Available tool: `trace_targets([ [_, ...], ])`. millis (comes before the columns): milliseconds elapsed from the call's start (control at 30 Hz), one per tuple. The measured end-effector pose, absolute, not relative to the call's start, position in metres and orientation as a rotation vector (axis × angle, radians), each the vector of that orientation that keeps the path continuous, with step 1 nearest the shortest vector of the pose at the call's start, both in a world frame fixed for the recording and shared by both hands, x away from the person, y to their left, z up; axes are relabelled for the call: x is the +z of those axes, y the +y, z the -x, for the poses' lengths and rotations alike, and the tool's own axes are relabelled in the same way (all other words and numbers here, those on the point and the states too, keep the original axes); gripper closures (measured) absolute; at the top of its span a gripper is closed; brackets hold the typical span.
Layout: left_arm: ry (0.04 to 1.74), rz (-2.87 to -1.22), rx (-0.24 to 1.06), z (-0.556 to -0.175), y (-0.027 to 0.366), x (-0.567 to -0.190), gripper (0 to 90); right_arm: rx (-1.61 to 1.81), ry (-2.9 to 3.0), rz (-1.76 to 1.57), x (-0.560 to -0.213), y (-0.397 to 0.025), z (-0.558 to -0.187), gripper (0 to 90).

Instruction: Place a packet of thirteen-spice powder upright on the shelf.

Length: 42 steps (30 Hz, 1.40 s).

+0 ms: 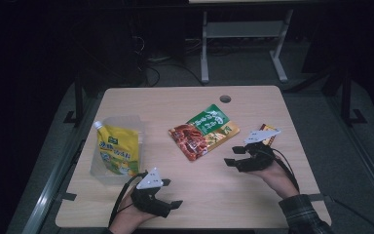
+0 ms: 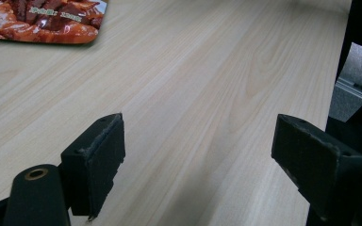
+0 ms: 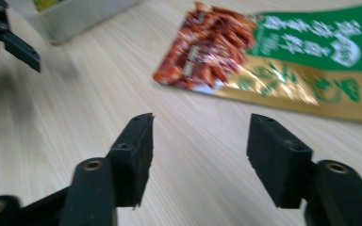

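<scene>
Two hand-held grippers, left and right, hover low (jaws released) near the snack packet.

We see a light wooden table (a round hole near its far edge) bearing a clear container at the left, a red-and-green snack packet mid-table, and a small packet at the right.

On the table, the snack packet lies at the centre. A spouted pouch lies in a tray near the left edge. A small packet lies near the right edge.
</scene>
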<state>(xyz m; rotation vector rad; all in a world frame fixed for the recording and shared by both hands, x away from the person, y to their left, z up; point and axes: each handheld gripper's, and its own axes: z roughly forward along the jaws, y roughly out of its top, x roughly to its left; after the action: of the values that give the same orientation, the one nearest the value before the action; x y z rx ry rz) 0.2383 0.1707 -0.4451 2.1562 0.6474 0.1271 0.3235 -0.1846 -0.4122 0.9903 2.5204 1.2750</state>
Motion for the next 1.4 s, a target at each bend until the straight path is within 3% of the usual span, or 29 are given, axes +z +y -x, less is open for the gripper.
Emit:
trace_targets([
  [400, 0.658, -2.15, 0.124, -0.244, 0.173, -0.445, 17.4, 1.205, 2.436, -1.138, -0.416, -0.235, -0.343, 89.9],
  [933, 0.653, -2.165, 0.124, -0.244, 0.172, -0.445, 17.4, 1.072, 2.221, -1.32, -0.404, -0.274, -0.418, 90.0],
  [1400, 0.659, -2.166, 0.126, -0.243, 0.173, -0.445, 17.4, 0.924, 2.088, -1.544, -0.439, -0.306, -0.454, 90.0],
])
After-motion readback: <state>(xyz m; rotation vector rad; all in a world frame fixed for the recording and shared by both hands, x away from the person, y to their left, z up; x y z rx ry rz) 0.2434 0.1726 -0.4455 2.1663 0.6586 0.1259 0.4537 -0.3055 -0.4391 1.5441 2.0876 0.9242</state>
